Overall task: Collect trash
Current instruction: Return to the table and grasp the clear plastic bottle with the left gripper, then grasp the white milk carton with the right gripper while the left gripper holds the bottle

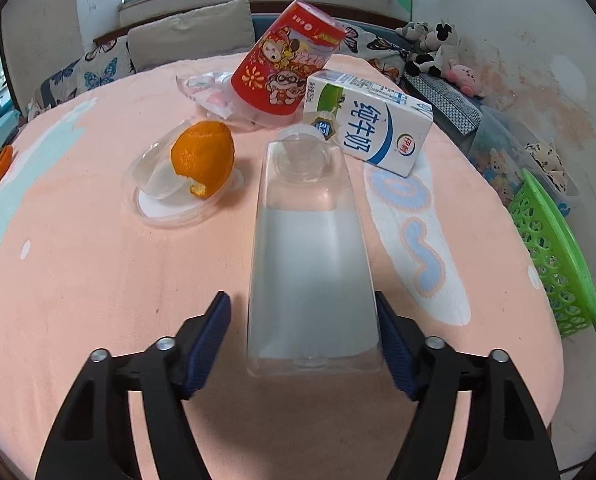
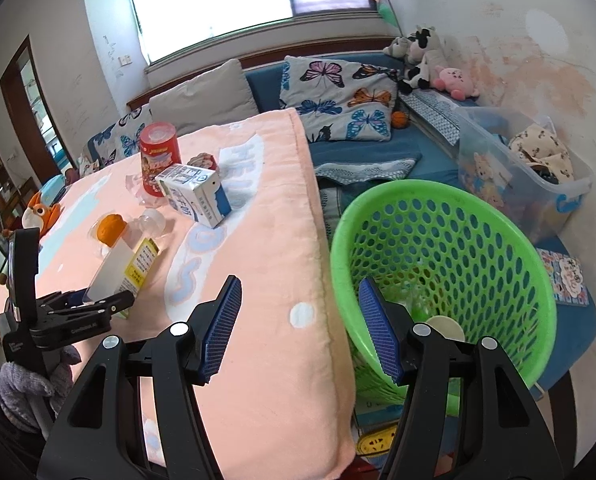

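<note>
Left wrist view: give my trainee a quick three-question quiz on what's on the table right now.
1. True or false: the milk carton is inside the green basket.
2. What lies between the fingers of the left gripper? A. orange peel B. clear bottle C. red cup
3. Fill in: the right gripper holds ____.

Key: 1 false, the milk carton is on the table; 2 B; 3 nothing.

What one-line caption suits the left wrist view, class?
Left gripper straddling a clear bottle lying on the peach blanket, near orange peel and a milk carton.
</note>
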A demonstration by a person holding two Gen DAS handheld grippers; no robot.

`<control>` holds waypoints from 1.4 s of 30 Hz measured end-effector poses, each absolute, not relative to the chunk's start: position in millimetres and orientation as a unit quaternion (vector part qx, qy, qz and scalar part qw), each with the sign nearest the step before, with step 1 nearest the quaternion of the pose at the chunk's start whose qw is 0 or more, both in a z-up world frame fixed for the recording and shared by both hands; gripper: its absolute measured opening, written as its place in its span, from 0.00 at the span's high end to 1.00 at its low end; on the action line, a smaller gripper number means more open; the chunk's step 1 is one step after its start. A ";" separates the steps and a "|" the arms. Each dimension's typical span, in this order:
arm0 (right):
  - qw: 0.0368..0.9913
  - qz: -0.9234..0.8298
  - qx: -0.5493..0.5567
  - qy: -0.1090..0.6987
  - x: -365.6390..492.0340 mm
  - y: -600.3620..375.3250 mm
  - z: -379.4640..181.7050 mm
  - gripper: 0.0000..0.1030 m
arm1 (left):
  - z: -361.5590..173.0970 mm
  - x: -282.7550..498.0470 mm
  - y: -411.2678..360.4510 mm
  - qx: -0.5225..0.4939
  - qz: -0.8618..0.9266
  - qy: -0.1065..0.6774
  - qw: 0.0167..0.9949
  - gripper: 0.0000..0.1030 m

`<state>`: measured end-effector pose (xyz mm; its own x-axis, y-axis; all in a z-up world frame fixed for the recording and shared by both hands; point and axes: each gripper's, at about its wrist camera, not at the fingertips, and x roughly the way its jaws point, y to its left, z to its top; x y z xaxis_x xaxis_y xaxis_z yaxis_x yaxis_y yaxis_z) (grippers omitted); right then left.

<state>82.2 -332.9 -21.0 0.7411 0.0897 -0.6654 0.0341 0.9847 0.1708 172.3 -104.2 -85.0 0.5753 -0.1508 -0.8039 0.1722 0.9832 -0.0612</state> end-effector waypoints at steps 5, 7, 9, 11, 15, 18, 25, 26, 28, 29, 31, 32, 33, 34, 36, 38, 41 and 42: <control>0.928 0.031 0.081 0.362 93.8 -322.9 -20.0 0.40 | -79.4 172.2 -100.9 0.011 -0.097 0.446 0.889 0.49; 0.928 0.038 0.077 0.363 98.8 -317.8 -19.6 0.40 | -76.7 171.8 -98.1 0.013 -0.100 0.448 0.888 0.49; 0.928 0.045 0.072 0.364 103.9 -312.7 -19.3 0.40 | -72.4 170.6 -93.1 0.012 -0.100 0.450 0.887 0.49; 0.927 0.053 0.067 0.364 110.5 -306.5 -19.1 0.40 | -65.3 169.8 -87.4 0.015 -0.102 0.450 0.887 0.49; 0.926 0.071 0.064 0.366 125.4 -295.5 -19.6 0.40 | -46.0 166.4 -79.4 0.033 -0.107 0.439 0.892 0.49; 0.923 0.091 0.063 0.370 141.3 -285.5 -22.1 0.40 | -31.2 165.1 -72.0 0.040 -0.118 0.435 0.892 0.49; 0.918 0.128 0.038 0.374 183.7 -261.1 -26.0 0.40 | -6.5 159.0 -52.6 0.054 -0.138 0.428 0.891 0.49; 0.917 0.134 0.032 0.374 190.5 -257.1 -27.4 0.40 | -4.7 159.3 -49.1 0.051 -0.142 0.431 0.890 0.49; 0.916 0.143 0.019 0.375 205.3 -248.9 -31.0 0.40 | -1.9 159.9 -42.0 0.048 -0.147 0.435 0.887 0.49; 0.915 0.145 0.013 0.376 211.3 -245.7 -33.2 0.40 | -0.1 160.2 -38.3 0.048 -0.148 0.436 0.887 0.49; 0.912 0.153 0.005 0.380 226.3 -239.1 -39.6 0.40 | 2.2 159.9 -33.1 0.045 -0.152 0.436 0.886 0.49; 0.910 0.158 0.004 0.382 232.7 -236.4 -42.3 0.40 | 4.1 160.0 -29.7 0.043 -0.155 0.437 0.885 0.49; 0.909 0.161 0.001 0.384 238.4 -234.0 -45.1 0.40 | 5.0 159.8 -28.7 0.041 -0.157 0.438 0.884 0.49; 0.909 0.164 -0.004 0.383 244.8 -230.4 -47.9 0.40 | 6.1 160.1 -27.8 0.039 -0.159 0.438 0.884 0.49; 0.907 0.166 -0.008 0.387 253.6 -227.2 -51.2 0.40 | 7.9 160.1 -24.3 0.038 -0.160 0.438 0.884 0.49; 0.905 0.168 -0.010 0.390 261.4 -224.8 -55.5 0.40 | 10.2 161.5 -21.5 0.034 -0.164 0.439 0.883 0.49; 0.905 0.172 -0.012 0.389 268.5 -222.9 -58.9 0.39 | 14.3 161.8 -20.1 0.039 -0.165 0.434 0.885 0.49; 0.905 0.172 -0.015 0.388 270.0 -222.8 -59.0 0.39 | 15.4 162.1 -19.9 0.039 -0.166 0.433 0.885 0.49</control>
